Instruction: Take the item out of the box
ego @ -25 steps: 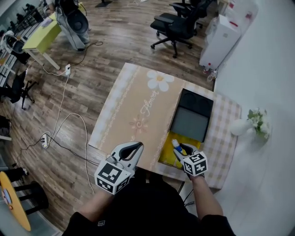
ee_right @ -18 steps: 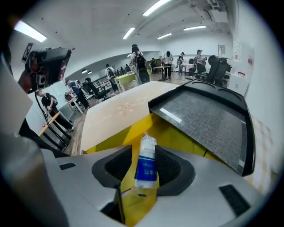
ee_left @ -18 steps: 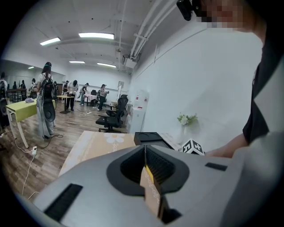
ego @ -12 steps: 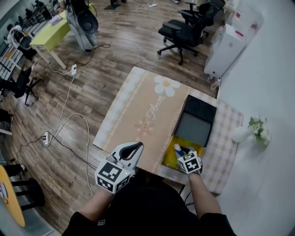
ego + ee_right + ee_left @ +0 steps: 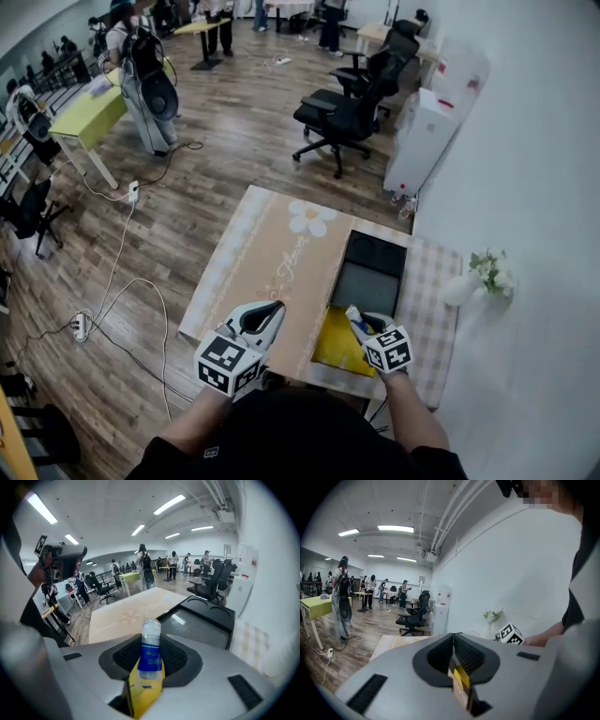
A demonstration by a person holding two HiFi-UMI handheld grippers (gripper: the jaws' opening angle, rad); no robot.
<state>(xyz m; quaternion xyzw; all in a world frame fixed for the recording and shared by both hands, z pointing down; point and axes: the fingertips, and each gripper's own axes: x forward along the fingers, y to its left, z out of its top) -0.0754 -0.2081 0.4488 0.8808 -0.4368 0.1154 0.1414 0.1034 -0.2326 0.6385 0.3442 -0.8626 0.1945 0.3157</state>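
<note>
One cylindrical blue-white tube [image 5: 151, 653], yellow box [image 5: 333, 344]

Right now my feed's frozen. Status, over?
Left tongs shut, empty. Right tongs closing, tube between them, over box. Tray behind box, not blocking.

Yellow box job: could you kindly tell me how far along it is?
Done: the yellow box stands open, with a black tray-like lid beside it. In hand: the jaws of the right gripper are closing on the blue-and-white tube between them, over the box. Left: lifting the tube clear of the box. The left gripper is shut and empty.
</note>
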